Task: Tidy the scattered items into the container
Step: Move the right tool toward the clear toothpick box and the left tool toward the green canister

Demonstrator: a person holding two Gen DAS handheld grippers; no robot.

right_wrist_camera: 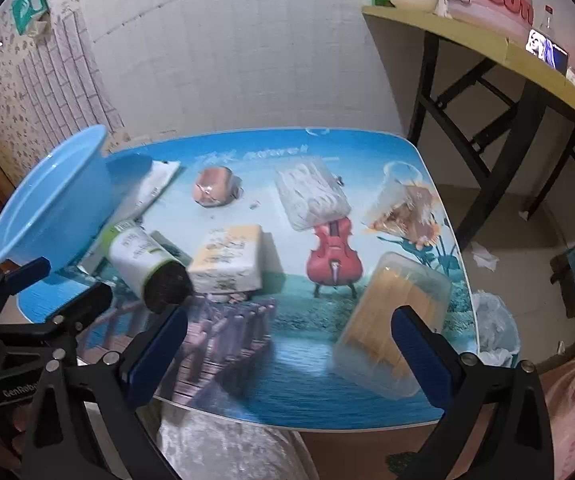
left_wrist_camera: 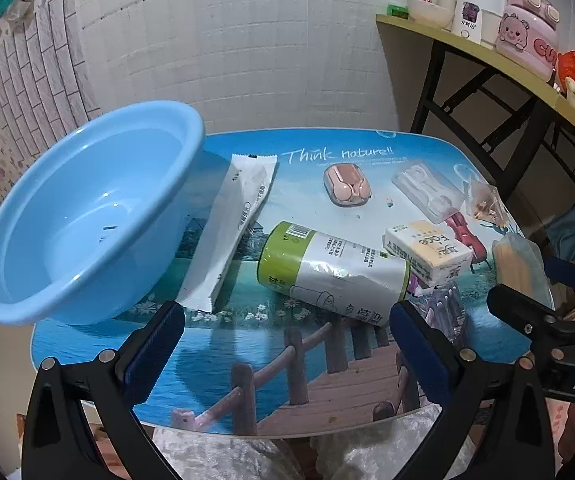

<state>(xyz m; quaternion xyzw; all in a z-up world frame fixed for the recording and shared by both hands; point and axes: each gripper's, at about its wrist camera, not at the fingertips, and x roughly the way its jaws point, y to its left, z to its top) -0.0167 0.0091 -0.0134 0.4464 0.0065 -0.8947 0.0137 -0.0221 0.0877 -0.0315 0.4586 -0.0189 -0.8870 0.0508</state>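
Stuff lies all over the table (left_wrist_camera: pixel 247 344), so both claws hang wide and hold nothing. The blue basin (left_wrist_camera: pixel 87 216) waits ahead-left of the left claw (left_wrist_camera: pixel 287 352); the toothpick box (right_wrist_camera: pixel 391 320) sits between the right claw's (right_wrist_camera: pixel 289 354) fingers.

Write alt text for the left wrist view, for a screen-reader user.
Open left gripper hovers over a printed table, holding nothing. An empty blue basin sits at left; scattered to its right are a white sachet, green-and-white roll, pink case and tissue pack. Right gripper enters at right.
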